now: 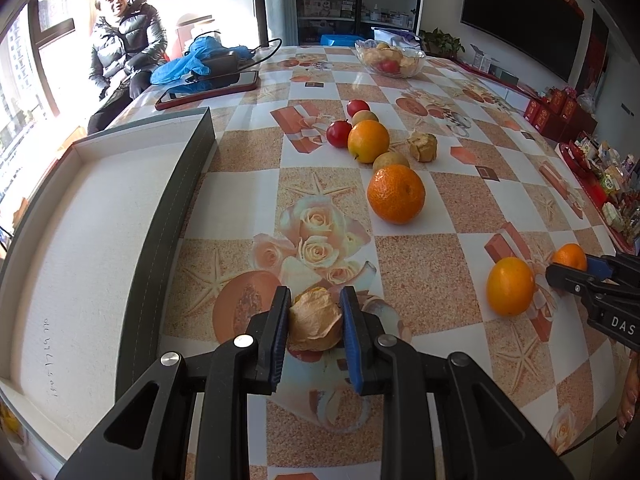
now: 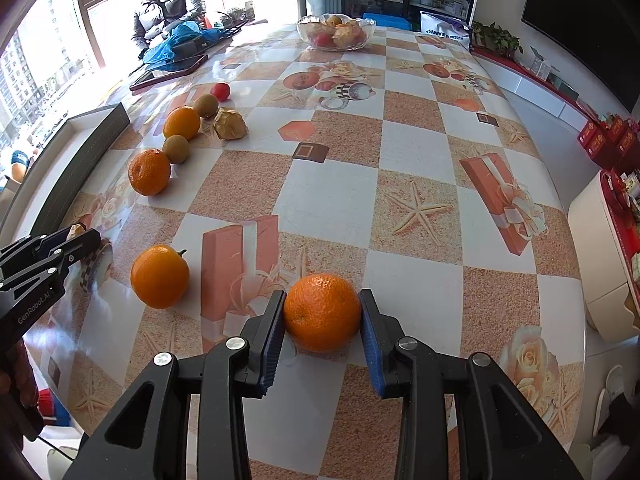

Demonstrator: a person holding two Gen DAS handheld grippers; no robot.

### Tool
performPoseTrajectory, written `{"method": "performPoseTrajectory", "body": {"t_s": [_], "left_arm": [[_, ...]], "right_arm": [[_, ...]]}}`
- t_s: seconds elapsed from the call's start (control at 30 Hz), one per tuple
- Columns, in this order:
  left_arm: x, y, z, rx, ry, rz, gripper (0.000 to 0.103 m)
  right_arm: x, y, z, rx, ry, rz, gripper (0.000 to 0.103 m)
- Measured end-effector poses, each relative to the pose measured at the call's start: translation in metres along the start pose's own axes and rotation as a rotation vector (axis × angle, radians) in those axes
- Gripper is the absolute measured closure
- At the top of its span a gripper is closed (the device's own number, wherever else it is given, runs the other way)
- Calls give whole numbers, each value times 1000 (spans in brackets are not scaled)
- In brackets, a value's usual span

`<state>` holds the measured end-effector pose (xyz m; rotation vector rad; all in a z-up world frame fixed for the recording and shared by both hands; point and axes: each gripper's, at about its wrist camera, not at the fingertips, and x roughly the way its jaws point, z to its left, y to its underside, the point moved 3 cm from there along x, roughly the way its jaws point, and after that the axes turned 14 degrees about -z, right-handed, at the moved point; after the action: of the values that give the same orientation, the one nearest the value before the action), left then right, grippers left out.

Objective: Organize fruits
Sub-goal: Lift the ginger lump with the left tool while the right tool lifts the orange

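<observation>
My left gripper (image 1: 315,308) is shut on a papery husked fruit (image 1: 314,322) low over the table. An open white-lined box (image 1: 80,216) with a dark wall lies to its left. My right gripper (image 2: 322,312) is shut on an orange (image 2: 322,312) resting on the table. A second orange (image 2: 159,276) lies to its left, also in the left wrist view (image 1: 511,286). Further off lie a mandarin (image 1: 396,194), another orange (image 1: 368,141), two kiwis (image 1: 390,160), two red fruits (image 1: 338,133) and another husked fruit (image 1: 423,146).
A glass bowl (image 1: 390,58) of fruit stands at the far end of the patterned table. A red-cased tablet (image 1: 208,90), blue cloth and cables lie far left. A person in a dark jacket (image 1: 124,44) sits by the window. Red boxes line the right side.
</observation>
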<state>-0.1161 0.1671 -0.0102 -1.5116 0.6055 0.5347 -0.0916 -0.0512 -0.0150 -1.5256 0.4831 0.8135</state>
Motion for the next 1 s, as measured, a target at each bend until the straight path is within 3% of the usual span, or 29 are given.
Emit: {"method": "performPoseTrajectory", "body": {"t_s": [0.33, 1.0], "left_arm": [[-9, -2, -5, -28, 35, 34, 76], [-8, -1, -6, -33, 32, 68, 76]], "right_arm": [[-5, 1, -15, 115, -56, 26, 66], [-8, 5, -19, 122, -59, 36, 66]]}}
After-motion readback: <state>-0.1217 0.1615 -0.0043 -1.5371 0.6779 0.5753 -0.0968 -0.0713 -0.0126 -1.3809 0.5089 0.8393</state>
